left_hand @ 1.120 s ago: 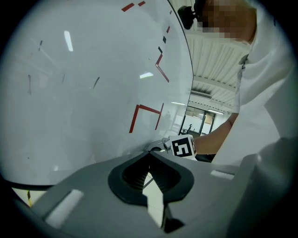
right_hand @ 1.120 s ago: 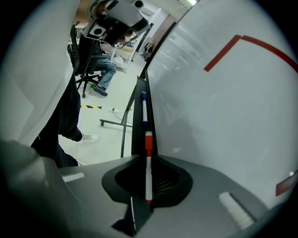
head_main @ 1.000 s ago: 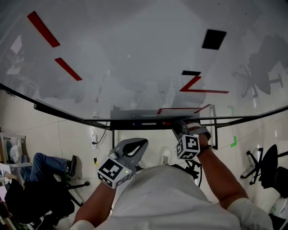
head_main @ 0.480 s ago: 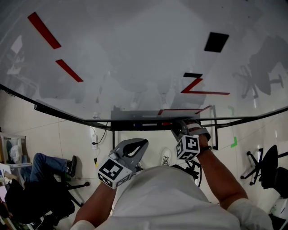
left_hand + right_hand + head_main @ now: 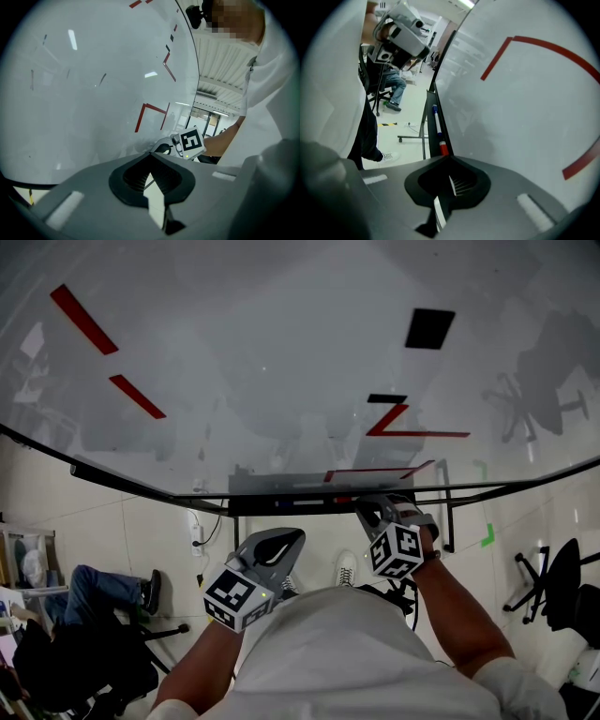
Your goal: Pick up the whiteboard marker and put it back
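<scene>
I hold the right gripper (image 5: 450, 158) nosed up to the whiteboard's tray (image 5: 429, 123), jaws closed on nothing, since the red whiteboard marker (image 5: 444, 149) lies there just past its tips, while the left gripper (image 5: 151, 153), likewise closed and empty, hangs low and clear.

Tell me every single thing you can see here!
whiteboard: one, white with red lines and black squares, in front of the person.
tray: one, dark, along the whiteboard's bottom edge.
blue marker: one, lying in the tray.
red marker: one, in the tray just beyond the right gripper.
office chairs: two, black, floor at right and lower left.
seated person: one, blue jeans, lower left.
green tape: one strip, floor at right.
left gripper: one, grey, shut, empty.
right gripper: one, grey, shut, empty, at the tray.
</scene>
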